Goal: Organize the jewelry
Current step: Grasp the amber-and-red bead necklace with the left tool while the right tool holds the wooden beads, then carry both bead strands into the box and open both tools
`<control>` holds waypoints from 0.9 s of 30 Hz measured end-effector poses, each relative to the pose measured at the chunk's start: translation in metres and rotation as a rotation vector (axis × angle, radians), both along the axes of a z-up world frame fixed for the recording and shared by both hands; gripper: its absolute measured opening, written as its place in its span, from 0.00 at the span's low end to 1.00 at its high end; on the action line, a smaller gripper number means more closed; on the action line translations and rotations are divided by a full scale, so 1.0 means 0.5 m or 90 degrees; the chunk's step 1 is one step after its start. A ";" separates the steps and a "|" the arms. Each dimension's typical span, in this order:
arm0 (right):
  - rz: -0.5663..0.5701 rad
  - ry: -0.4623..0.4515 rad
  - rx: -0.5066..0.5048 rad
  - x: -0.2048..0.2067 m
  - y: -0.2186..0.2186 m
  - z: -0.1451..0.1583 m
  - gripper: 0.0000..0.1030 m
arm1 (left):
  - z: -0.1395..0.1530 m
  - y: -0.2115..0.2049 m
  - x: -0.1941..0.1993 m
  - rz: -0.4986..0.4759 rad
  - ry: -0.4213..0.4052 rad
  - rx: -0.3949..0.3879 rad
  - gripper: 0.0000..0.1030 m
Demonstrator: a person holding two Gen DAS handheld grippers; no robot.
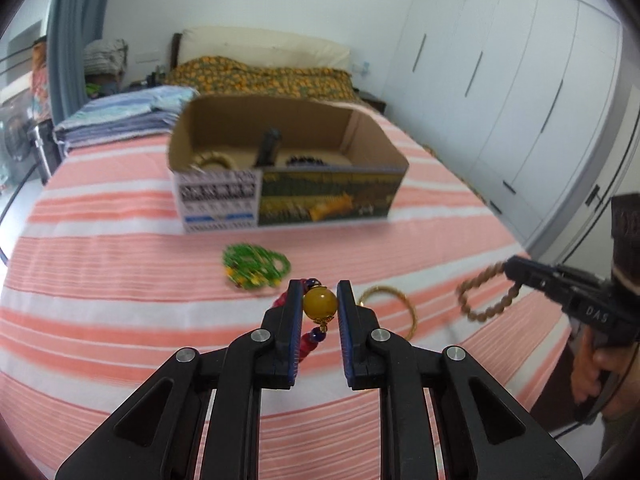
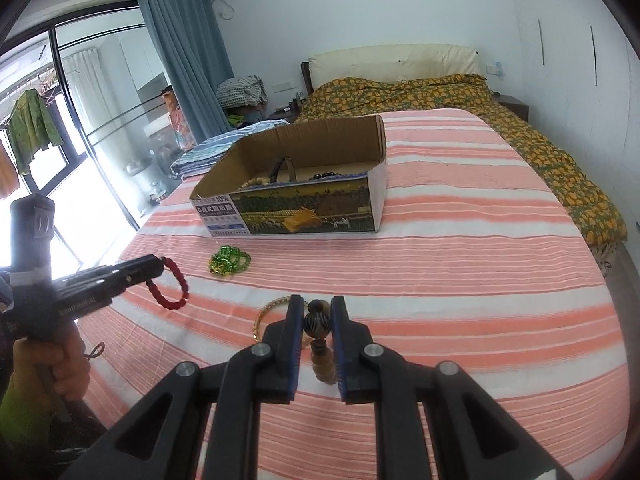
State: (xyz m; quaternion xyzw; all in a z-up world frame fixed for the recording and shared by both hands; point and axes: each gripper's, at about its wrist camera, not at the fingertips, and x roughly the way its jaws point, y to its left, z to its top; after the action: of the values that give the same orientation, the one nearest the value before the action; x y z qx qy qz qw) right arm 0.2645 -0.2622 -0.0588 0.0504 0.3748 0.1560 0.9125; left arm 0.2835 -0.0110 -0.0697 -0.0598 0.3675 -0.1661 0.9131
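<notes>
Progress: you are partway through; some jewelry already lies in the cardboard box (image 1: 280,200), two pieces are in your grippers, and two remain on the striped bedspread (image 1: 120,280).
Left gripper (image 1: 319,304): nearly closed, pinching the amber bead of the red bead bracelet (image 1: 319,300) at lower centre of the left view; in the right view its red loop (image 2: 170,284) hangs from the tips, clear of the bedspread.
Right gripper (image 2: 317,320): nearly closed, clamped on the carved dark bead of the brown wooden bracelet (image 2: 318,322); in the left view its loop (image 1: 484,296) dangles at right.
Box contents: a pale beaded ring (image 1: 212,160) at left, a dark upright piece (image 1: 270,146) in the middle, dark beads (image 1: 308,160) at right; the rest is hidden by the front wall.
Still to store: the green bead bracelet (image 1: 254,268) just in front of the box, and the gold bangle (image 1: 394,308) nearer you, beside your left fingertips.
Next, as a judgement: both held bracelets need carrying over the box's front wall and releasing inside.
</notes>
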 end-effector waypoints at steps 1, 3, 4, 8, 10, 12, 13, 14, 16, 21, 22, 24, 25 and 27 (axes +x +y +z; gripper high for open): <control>0.004 -0.003 0.000 0.000 0.006 0.005 0.14 | 0.009 0.009 -0.003 0.006 -0.006 -0.001 0.15; 0.010 -0.008 -0.001 -0.003 0.014 0.014 0.14 | 0.022 0.023 -0.004 0.015 -0.012 0.002 0.15; 0.014 -0.012 0.000 -0.004 0.019 0.020 0.14 | 0.028 0.030 -0.005 0.020 -0.013 0.003 0.15; 0.031 -0.019 0.005 -0.004 0.035 0.040 0.14 | 0.052 0.065 -0.010 0.031 -0.016 -0.004 0.15; 0.041 -0.023 0.006 -0.001 0.043 0.049 0.14 | 0.061 0.073 -0.008 0.035 -0.019 -0.003 0.15; 0.050 -0.026 0.006 0.002 0.050 0.059 0.14 | 0.070 0.079 -0.006 0.038 -0.022 -0.003 0.15; 0.055 -0.029 0.005 0.004 0.054 0.065 0.14 | 0.075 0.083 -0.003 0.039 -0.023 -0.004 0.15; 0.060 -0.032 0.005 0.005 0.059 0.071 0.14 | 0.081 0.087 -0.001 0.038 -0.024 -0.006 0.15; 0.067 -0.036 0.005 0.010 0.066 0.079 0.14 | 0.090 0.092 0.002 0.039 -0.030 -0.007 0.15; 0.090 -0.047 0.001 0.025 0.090 0.099 0.14 | 0.120 0.101 0.018 0.033 -0.042 -0.019 0.15; 0.094 -0.049 -0.002 0.028 0.094 0.102 0.14 | 0.128 0.102 0.020 0.033 -0.049 -0.017 0.15; 0.102 -0.051 -0.004 0.036 0.103 0.108 0.14 | 0.143 0.102 0.027 0.033 -0.060 -0.014 0.15; 0.106 -0.052 -0.003 0.041 0.107 0.111 0.14 | 0.149 0.104 0.029 0.032 -0.064 -0.015 0.15; 0.113 -0.051 -0.002 0.050 0.113 0.112 0.14 | 0.161 0.106 0.037 0.032 -0.069 -0.016 0.15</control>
State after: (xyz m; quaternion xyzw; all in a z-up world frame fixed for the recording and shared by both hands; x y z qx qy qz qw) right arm 0.2894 -0.2055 -0.0028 0.0094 0.3411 0.2377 0.9094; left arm 0.3020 0.0418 0.0106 -0.0715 0.3140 -0.1505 0.9347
